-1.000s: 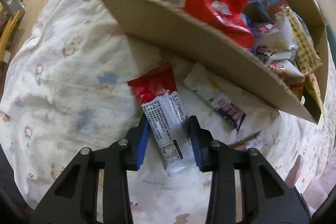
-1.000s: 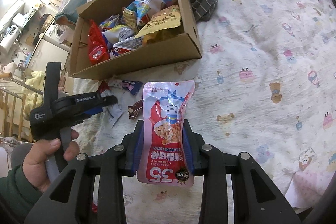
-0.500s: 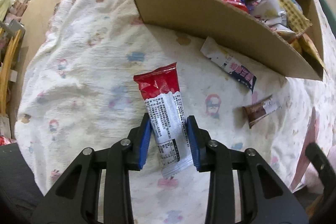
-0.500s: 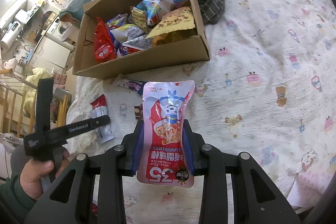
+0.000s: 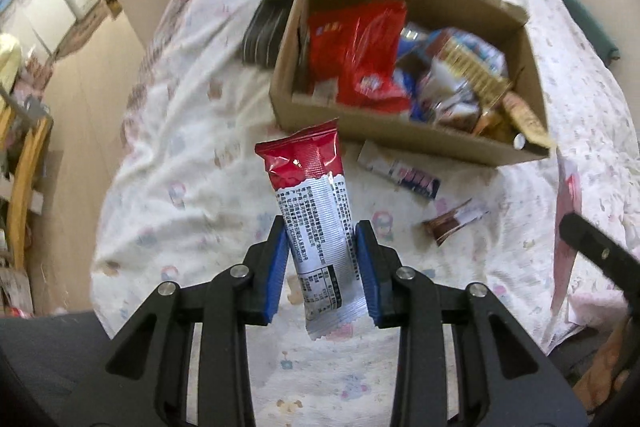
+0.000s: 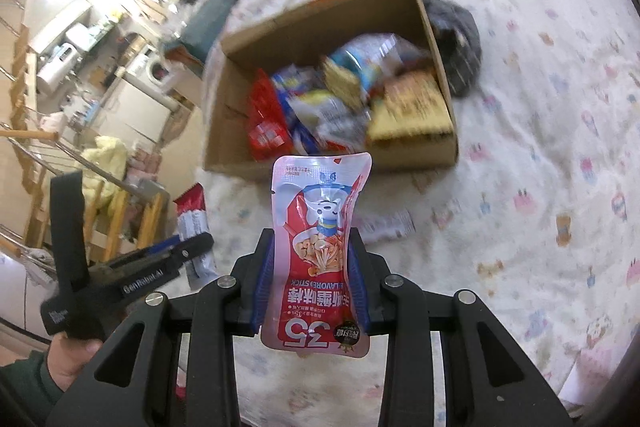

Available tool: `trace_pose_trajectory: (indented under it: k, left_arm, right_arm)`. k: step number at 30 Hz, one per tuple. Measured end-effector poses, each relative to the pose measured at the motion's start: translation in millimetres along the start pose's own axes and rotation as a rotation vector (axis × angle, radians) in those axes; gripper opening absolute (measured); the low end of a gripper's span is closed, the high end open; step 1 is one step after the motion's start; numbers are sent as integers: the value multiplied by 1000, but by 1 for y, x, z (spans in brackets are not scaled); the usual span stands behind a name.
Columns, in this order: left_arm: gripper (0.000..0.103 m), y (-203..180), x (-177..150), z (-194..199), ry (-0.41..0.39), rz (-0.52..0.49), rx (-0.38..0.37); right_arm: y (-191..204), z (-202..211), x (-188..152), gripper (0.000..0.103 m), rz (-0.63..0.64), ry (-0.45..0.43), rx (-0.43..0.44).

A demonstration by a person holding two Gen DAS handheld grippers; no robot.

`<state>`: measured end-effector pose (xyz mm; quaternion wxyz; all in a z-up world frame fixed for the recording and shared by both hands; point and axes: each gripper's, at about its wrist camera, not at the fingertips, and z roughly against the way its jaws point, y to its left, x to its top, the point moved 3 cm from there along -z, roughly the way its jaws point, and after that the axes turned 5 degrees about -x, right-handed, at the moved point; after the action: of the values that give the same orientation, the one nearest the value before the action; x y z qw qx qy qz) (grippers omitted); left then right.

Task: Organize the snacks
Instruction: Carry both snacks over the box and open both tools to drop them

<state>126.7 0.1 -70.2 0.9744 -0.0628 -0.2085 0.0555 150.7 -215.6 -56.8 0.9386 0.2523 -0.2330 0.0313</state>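
Both tools have risen since the earlier frames, and the cardboard box (image 5: 404,131) now sits farther below and ahead of them, its open top showing.

The left tool (image 5: 322,269) pinches a slim red-and-silver snack bar (image 5: 316,211) across its lower half, off the bed. Its long axis runs away from the tool, red crimped end pointing toward the box, silver printed end hanging back past the blue pads. The foil wrapper is glossy and creased.

The right tool (image 6: 310,275) pinches a flat pink-and-red snack pouch (image 6: 318,239), long axis likewise pointing toward the box, print upside down, shiny plastic with a cartoon figure.

Crinkly snack bags fill the box. On the cartoon-printed bedsheet (image 5: 192,163) beside it lie a white-and-blue wrapped bar (image 5: 400,175) and a small brown wrapper (image 5: 452,223).
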Motion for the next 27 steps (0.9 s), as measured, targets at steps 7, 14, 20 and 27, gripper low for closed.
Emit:
trace_pose_trajectory:
  k: [7, 14, 20, 27]
  left_arm:
    - [29, -4, 58, 21, -79, -39, -15]
    - [29, -6, 99, 31, -146, -67, -9]
    - [29, 0, 132, 29, -182, -43, -23]
    - [29, 3, 160, 7, -188, -42, -31]
  right_arm:
    - [12, 17, 31, 35, -8, -85, 47]
    - [14, 19, 66, 36, -16, -124, 51]
    - [5, 13, 98, 36, -27, -133, 22]
    - [-4, -12, 126, 36, -40, -113, 8]
